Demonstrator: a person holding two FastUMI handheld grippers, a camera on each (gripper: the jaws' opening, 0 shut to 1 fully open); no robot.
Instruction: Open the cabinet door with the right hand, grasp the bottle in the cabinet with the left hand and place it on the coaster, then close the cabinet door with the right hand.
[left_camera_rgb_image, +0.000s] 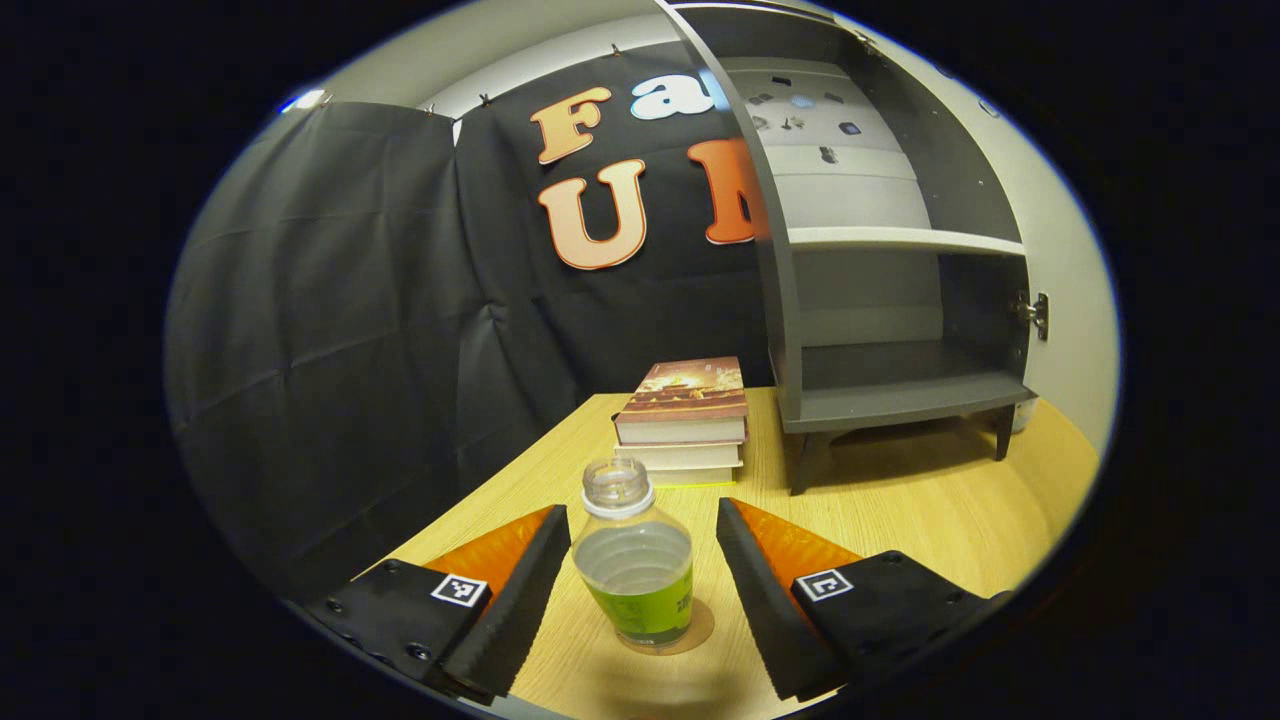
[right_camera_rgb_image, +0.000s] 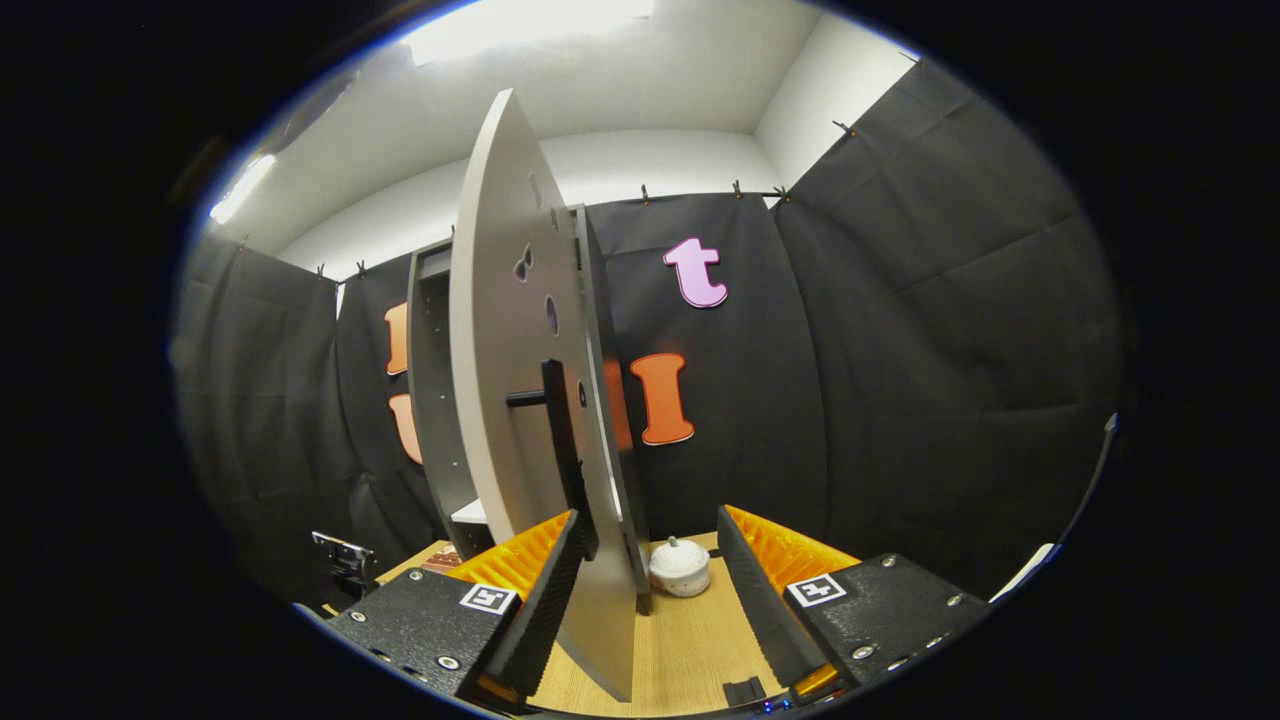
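Observation:
A clear capless bottle (left_camera_rgb_image: 635, 560) with a green label stands upright on a round brown coaster (left_camera_rgb_image: 697, 630) on the wooden table. My left gripper (left_camera_rgb_image: 640, 507) is open around it, a finger on each side with a gap to the bottle. Behind, at the right, the grey cabinet (left_camera_rgb_image: 880, 300) is open and its shelves are bare. In the right gripper view the pale cabinet door (right_camera_rgb_image: 505, 380) swings out edge-on, with its black handle (right_camera_rgb_image: 560, 440) beside my left finger. My right gripper (right_camera_rgb_image: 648, 516) is open, and the door's lower edge passes between its fingers.
A stack of books (left_camera_rgb_image: 685, 415) lies on the table (left_camera_rgb_image: 900, 500) just left of the cabinet. A small white lidded pot (right_camera_rgb_image: 680, 567) sits on the table beyond the door. A small dark device (right_camera_rgb_image: 345, 555) shows at the far left.

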